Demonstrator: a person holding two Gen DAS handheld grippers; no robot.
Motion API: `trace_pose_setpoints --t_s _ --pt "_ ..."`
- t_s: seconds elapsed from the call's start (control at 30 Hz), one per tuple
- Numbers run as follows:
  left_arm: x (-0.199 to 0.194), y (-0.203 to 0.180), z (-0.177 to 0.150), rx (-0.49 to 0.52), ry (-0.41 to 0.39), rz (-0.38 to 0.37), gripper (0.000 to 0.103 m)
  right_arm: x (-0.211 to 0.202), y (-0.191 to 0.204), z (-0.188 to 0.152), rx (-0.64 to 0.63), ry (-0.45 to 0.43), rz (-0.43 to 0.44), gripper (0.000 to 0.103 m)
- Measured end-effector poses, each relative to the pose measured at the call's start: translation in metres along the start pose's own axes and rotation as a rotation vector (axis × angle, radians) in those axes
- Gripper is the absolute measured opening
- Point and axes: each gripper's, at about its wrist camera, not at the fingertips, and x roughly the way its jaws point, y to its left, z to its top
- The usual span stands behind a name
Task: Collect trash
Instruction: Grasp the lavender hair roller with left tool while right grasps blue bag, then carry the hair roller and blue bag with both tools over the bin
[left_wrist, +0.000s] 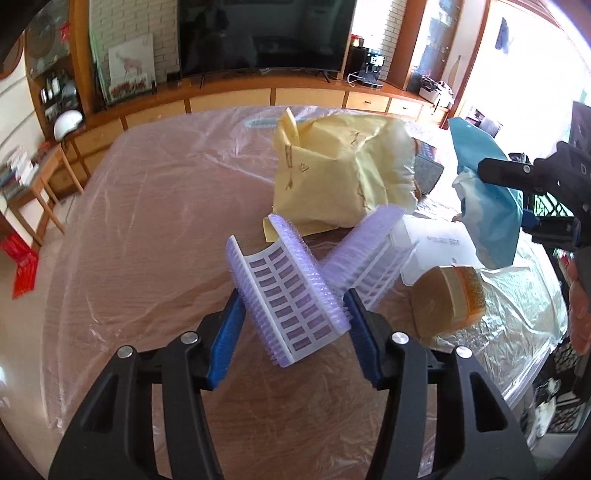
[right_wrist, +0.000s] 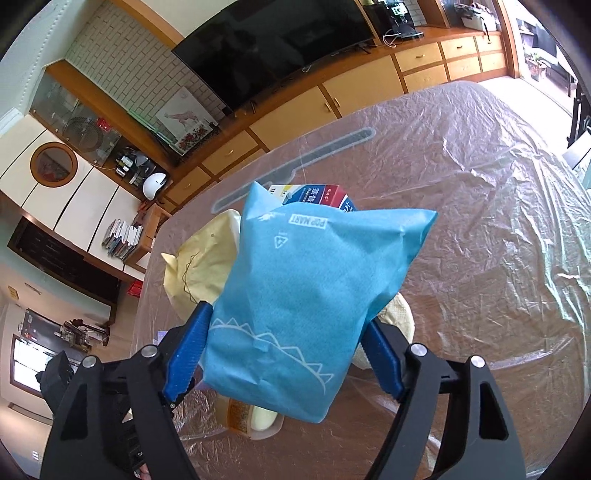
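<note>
My left gripper (left_wrist: 293, 306) is shut on a white and lilac bristled plastic piece (left_wrist: 286, 295), holding it above the table. A second bristled piece (left_wrist: 365, 251) lies just beyond it. My right gripper (right_wrist: 284, 332) is shut on a blue bag (right_wrist: 306, 295) and holds it off the table; the bag also shows in the left wrist view (left_wrist: 487, 206) at the right. A yellow padded envelope (left_wrist: 340, 170) lies at mid table, and shows in the right wrist view (right_wrist: 207, 269) behind the bag.
The table (left_wrist: 147, 221) is covered in clear plastic sheet. A white box (left_wrist: 436, 243) and a clear container with orange contents (left_wrist: 450, 299) sit at the right. A printed carton (right_wrist: 314, 195) pokes out behind the blue bag. A TV and wooden cabinets stand beyond.
</note>
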Motion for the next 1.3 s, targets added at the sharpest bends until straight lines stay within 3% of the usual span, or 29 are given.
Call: trace_pose_setpoints --t_s 0.2,0.63,1.3 --pt "-0.014 -0.019 0.004 0.078 -0.045 0.017 0.056 -0.007 0.005 -0.006 -0.024 -0.006 0.012 0.076" --pt "-0.037 -0.006 0.002 -0.029 -0.088 -0.072 0.056 -0.032 0.011 -0.029 -0.154 0.001 0.028 0.076" --pt "-0.054 -0.035 -0.013 0.007 -0.089 -0.081 0.056 -0.070 -0.003 -0.058 -0.187 0.023 0.012 0.075"
